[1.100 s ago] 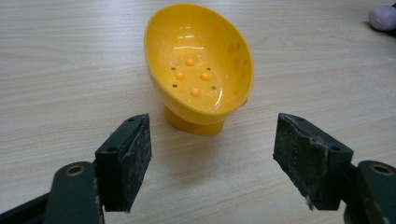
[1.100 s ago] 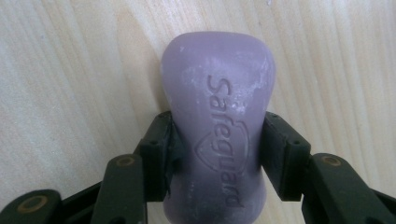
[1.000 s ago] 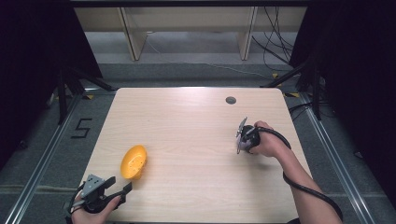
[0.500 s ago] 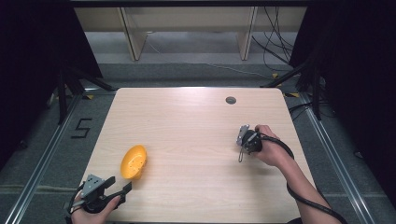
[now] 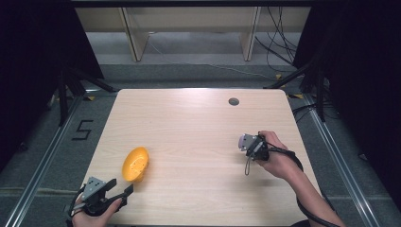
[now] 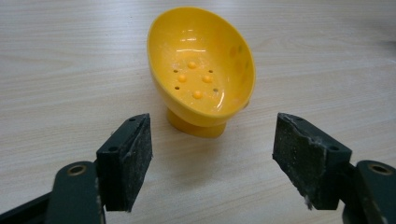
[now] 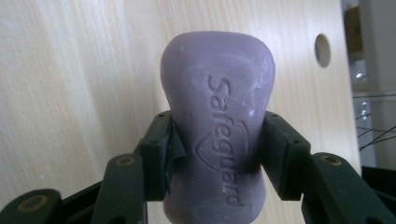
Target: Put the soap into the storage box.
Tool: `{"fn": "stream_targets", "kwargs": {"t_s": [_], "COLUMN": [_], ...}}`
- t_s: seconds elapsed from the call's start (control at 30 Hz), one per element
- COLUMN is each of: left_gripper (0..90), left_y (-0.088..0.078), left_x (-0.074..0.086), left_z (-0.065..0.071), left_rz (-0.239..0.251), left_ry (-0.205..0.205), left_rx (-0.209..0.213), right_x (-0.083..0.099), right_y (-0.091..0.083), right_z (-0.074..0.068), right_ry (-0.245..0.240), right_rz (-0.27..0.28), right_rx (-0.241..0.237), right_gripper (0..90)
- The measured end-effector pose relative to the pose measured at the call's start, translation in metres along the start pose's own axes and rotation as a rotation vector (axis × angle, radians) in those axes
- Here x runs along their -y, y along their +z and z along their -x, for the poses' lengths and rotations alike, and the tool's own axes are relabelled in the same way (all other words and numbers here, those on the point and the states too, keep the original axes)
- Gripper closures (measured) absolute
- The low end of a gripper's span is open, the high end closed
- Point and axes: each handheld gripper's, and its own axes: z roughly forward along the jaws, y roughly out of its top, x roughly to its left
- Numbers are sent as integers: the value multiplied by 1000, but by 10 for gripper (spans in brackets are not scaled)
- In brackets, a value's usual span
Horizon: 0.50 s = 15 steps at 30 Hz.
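Observation:
A yellow soap dish [image 5: 135, 163] [image 6: 201, 70] with small holes and bumps in its bowl stands tilted on the wooden table [image 5: 189, 132] at the front left. Just short of it my left gripper [image 5: 121, 192] [image 6: 212, 165] is open, its jaws wide apart and nothing between them. Over the right part of the table my right gripper [image 5: 247, 143] [image 7: 217, 154] is shut on a purple bar of soap [image 5: 245, 141] [image 7: 215, 116] stamped "Safeguard", which sticks out beyond the jaws.
A round cable hole [image 5: 233, 101] [image 7: 322, 50] sits near the table's far right edge. Black stands and cables lie on the grey floor around the table. A wooden frame [image 5: 189, 33] stands behind it.
My right gripper with the soap has come down and a little nearer the person. The left gripper and the dish have hardly moved.

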Motion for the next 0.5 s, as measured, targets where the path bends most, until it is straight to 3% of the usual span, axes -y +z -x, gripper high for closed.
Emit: {"fn": "stream_targets", "kwargs": {"t_s": [0.5], "left_gripper": [278], "left_y": [0], "left_x": [0], "left_z": [-1], "left_rz": [0], "left_ry": [3], "left_rx": [4], "right_x": [-23], "right_y": [-42], "right_z": [-21], "right_ry": [-56], "right_rz": [104], "right_rx": [80], "right_gripper": [506]}}
